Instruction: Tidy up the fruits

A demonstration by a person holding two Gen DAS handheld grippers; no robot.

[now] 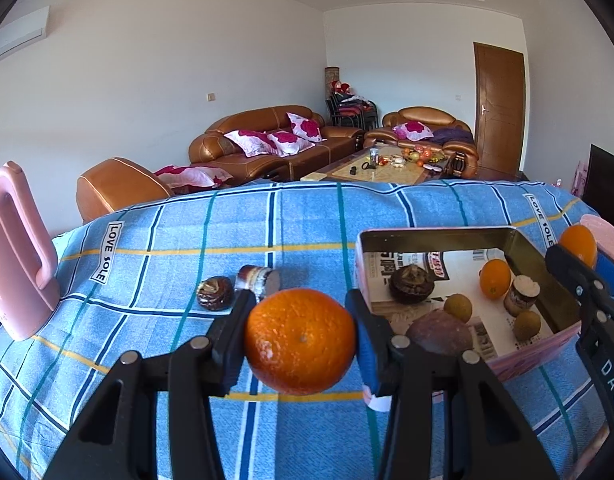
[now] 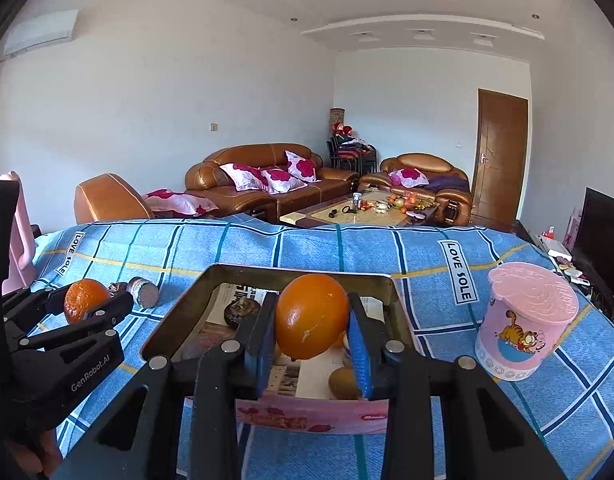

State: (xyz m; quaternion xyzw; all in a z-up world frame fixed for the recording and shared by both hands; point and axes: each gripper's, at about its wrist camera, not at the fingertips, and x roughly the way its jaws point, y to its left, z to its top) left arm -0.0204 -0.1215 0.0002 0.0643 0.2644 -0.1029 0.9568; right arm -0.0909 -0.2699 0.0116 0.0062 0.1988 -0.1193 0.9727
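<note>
My left gripper (image 1: 301, 340) is shut on an orange mandarin (image 1: 299, 340) and holds it above the blue checked cloth, left of the pink tin box (image 1: 439, 236). My right gripper (image 2: 311, 330) is shut on a smooth orange (image 2: 311, 322) above that box (image 2: 299, 270). The box holds an orange (image 1: 495, 279), a dark mangosteen (image 1: 411, 284), a purple fruit (image 1: 439, 336), two brown-green fruits (image 1: 458, 307) and a small jar (image 1: 521, 295). A dark fruit (image 1: 215, 293) and a lying jar (image 1: 257, 279) rest on the cloth left of the box.
A pink jug (image 1: 17, 248) stands at the table's left edge. A pink cartoon cup (image 2: 525, 322) stands right of the box. Behind the table are brown sofas (image 1: 275, 140) and a coffee table (image 1: 387, 166).
</note>
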